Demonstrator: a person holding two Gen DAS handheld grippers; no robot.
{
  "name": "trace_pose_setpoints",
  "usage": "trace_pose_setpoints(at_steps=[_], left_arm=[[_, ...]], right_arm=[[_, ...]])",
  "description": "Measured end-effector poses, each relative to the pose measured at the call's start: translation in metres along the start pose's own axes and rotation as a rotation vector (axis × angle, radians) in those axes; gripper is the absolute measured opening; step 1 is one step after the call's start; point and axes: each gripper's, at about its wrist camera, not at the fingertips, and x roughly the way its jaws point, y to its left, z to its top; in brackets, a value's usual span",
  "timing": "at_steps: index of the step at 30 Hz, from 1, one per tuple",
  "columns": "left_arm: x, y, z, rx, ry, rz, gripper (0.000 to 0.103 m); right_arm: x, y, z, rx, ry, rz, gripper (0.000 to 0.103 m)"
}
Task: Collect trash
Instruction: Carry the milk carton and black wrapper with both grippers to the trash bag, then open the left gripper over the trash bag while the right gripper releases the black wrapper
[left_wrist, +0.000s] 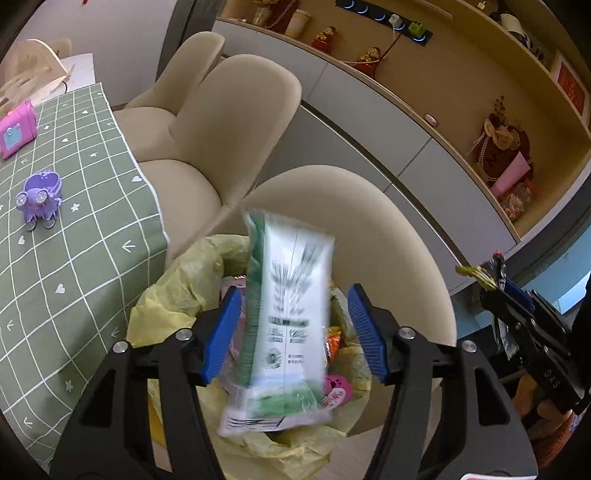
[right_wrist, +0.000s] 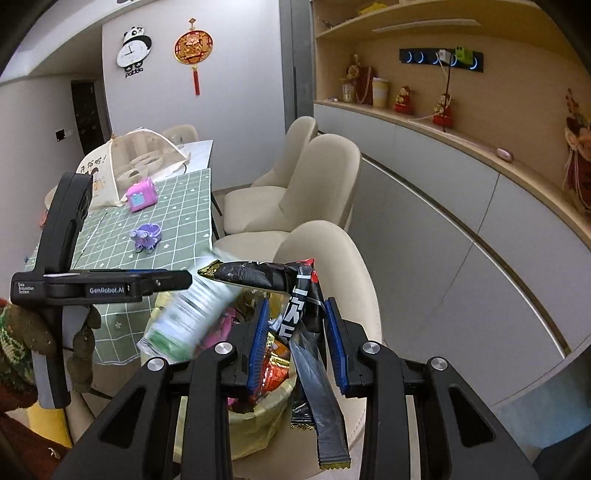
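Blurred glossy wrapper (left_wrist: 284, 325) between ribbed blue fingers (left_wrist: 221, 332)

This was a home dining room. A table under a green checked tablecloth (right_wrist: 177, 206) filled the left of the frame, with cream upholstered chairs (right_wrist: 317, 184) drawn up beside it at centre. A panda wall clock (right_wrist: 133, 48) and a red Chinese knot ornament (right_wrist: 193, 50) hung at upper left; figurines (right_wrist: 404, 99) lined built-in shelves at upper right.
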Motion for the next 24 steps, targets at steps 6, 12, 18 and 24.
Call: trace_pose_setpoints(at_steps=[6,12,18,24], left_arm=[[-0.017,0.015,-0.001,-0.026,-0.027,0.028,0.059],[-0.054,0.030,-0.012,-0.033,-0.085,0.089,0.062],[-0.093,0.043,-0.033,-0.028,-0.148,0.189,0.075],[-0.128,0.061,-0.050,-0.090,-0.201,0.303,0.077]], right_arm=[[0.014,0.007,-0.006,0.000,0.019,0.048,0.029],[0.056,0.038,-0.011,-0.031,0.072,0.144,0.029],[0.114,0.069,-0.021,-0.053,0.164,0.205,0.029],[0.163,0.088,-0.039,-0.085,0.286,0.214,0.029]])
